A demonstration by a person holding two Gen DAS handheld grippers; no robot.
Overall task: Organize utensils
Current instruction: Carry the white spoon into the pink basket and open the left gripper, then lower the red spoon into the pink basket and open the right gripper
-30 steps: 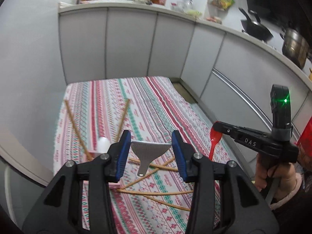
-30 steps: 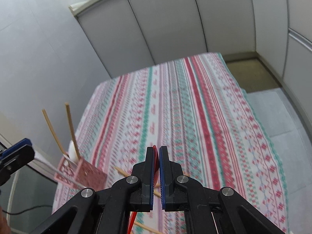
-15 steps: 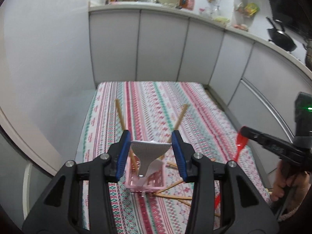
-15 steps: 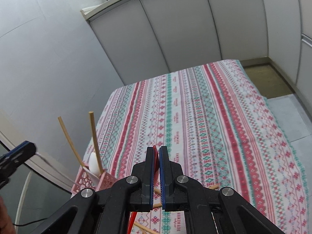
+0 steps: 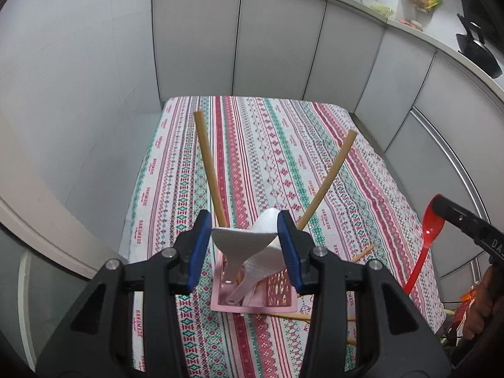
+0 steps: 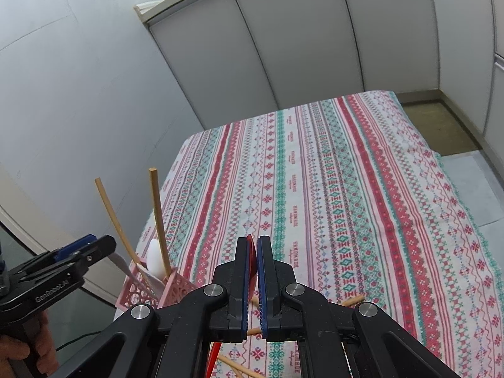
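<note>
While two wooden sticks (image 5: 210,170) and a white spoon (image 6: 155,258) already stood in the pink basket (image 5: 280,289), the left tongs (image 5: 244,245) gripped a white scoop (image 5: 242,245) just above it. The right tongs (image 6: 253,271) were clamped on a red spoon (image 5: 425,245), and several sticks (image 5: 362,252) lay loose on the tabletop (image 6: 346,189).

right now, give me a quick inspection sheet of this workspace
surface: table under a striped patterned cloth, far half bare
job's things: pink basket near the front edge, holding two upright chopsticks and a white spoon; more chopsticks lie loose on the cloth beside it
clutter: nothing seen on the table
grippers: left tongs grip a white rice paddle over the basket, handle pointing down into it; right tongs shut on a red spoon, held off to the side
cables: a thin dark lead low beside the table
surroundings: grey cabinets, cluttered counter, a black pan
</note>
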